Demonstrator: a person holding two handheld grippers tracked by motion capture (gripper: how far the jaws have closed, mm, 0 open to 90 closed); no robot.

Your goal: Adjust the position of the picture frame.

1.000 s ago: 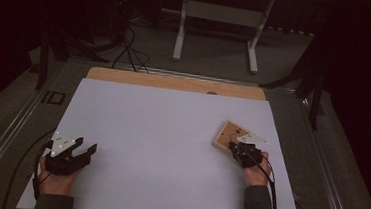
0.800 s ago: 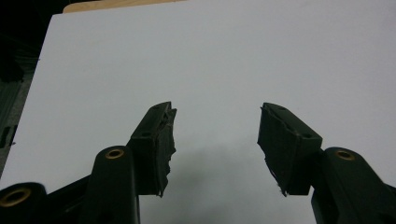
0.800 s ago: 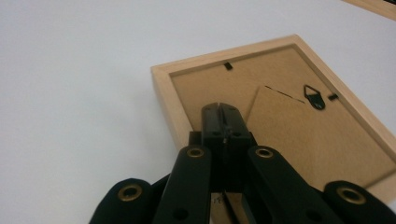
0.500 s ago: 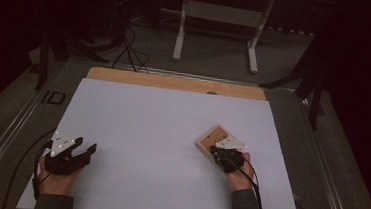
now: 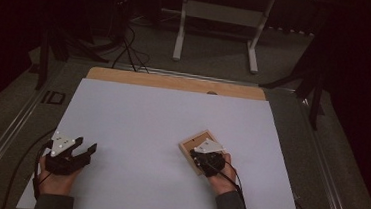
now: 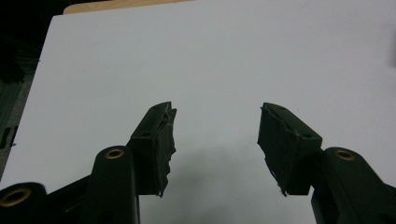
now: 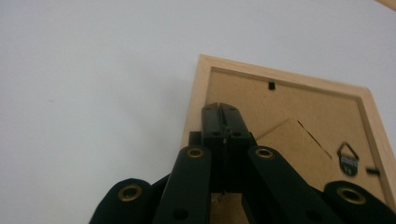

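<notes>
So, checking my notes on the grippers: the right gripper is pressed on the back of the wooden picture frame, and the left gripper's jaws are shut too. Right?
Not quite: the left gripper has its jaws wide apart over the white table, as the left gripper view shows. The right gripper is shut against the picture frame back.

A white sheet (image 5: 161,132) covers most of the bench, leaving a strip of bare wood (image 5: 175,82) showing along its far edge, where a small dark spot (image 5: 212,92) sits near the middle. A metal rail (image 5: 6,125) runs along the left side of the bench, with a small marked label (image 5: 53,97) beside it. Beyond the bench, on the grey floor (image 5: 217,62), stands a light-coloured table frame (image 5: 219,17) on two legs. Black cables (image 5: 128,45) trail across the floor to its left, and dark stand legs (image 5: 316,79) rise at the right.
</notes>
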